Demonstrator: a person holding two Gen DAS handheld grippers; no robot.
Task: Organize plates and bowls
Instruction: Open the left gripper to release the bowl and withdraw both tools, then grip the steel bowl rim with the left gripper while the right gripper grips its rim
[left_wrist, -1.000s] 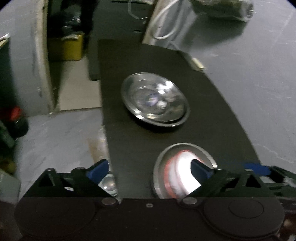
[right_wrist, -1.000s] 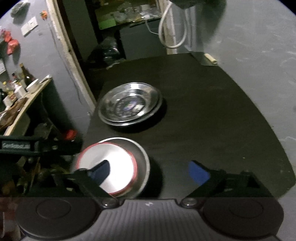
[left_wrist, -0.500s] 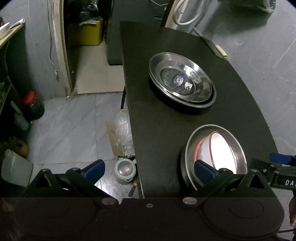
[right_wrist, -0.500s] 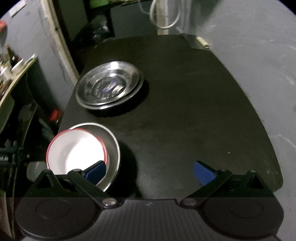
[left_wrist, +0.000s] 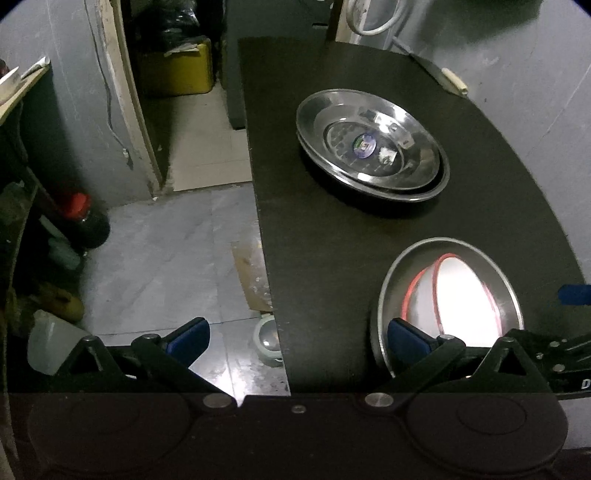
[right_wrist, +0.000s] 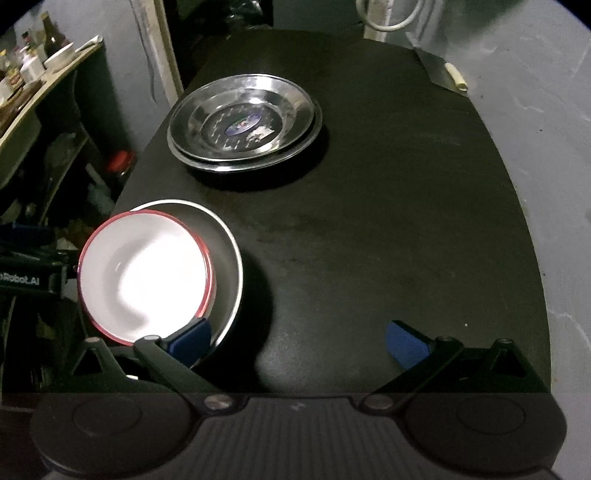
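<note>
Both jaws gape empty; white bowl (right_wrist: 144, 280) sits in steel bowl (right_wrist: 229, 258).

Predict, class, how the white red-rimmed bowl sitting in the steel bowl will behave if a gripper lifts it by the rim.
The white bowl looks rigid, so it should hold its shape. Its glossy surface may slip between the pads. It rests tilted inside the steel bowl, so it could rock or scrape on lifting.

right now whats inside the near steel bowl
A white bowl with a red rim sits tilted inside the steel bowl, toward its left side. A second red rim shows just under it, so perhaps two are nested. The steel bowl's bottom is covered.
</note>
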